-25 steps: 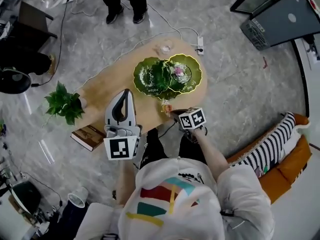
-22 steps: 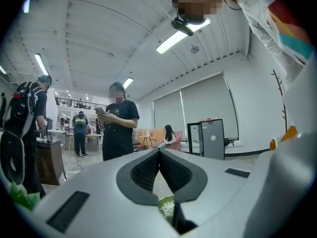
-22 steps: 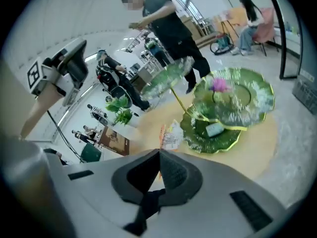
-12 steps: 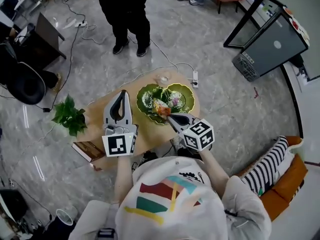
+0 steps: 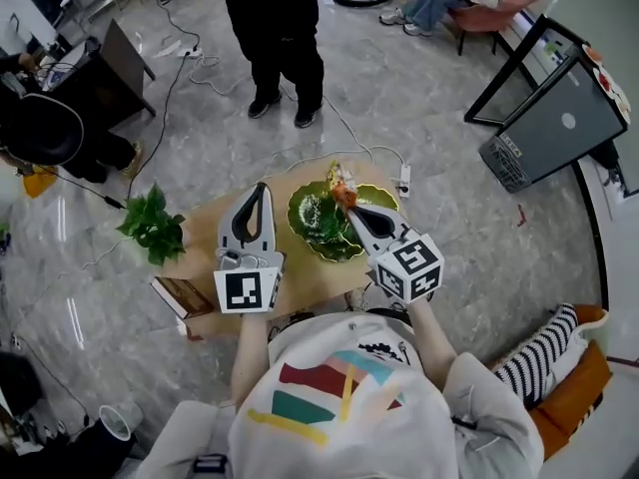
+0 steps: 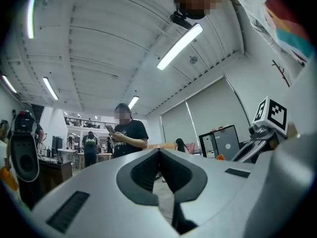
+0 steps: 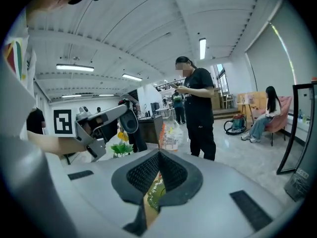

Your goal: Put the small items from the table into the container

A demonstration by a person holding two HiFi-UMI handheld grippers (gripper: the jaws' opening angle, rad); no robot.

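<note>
Plastic snack packet [image 5: 342, 181] clamped in the right claw [image 5: 346, 204]
It is held in the air near the green leaf-shaped dish [image 5: 318, 230] on the wooden table [image 5: 205, 239]; the left claw [image 5: 262, 190] is seen closed and empty.

The right gripper [image 7: 159, 152], its grey jaws closed together, pinched a small clear plastic packet with orange and white print [image 7: 171, 135] at centre frame. The left gripper [image 7: 128, 119] showed at middle left. A person in black clothes [image 7: 200, 113] stood beyond the packet, and a seated person [image 7: 264, 114] was at far right.
</note>
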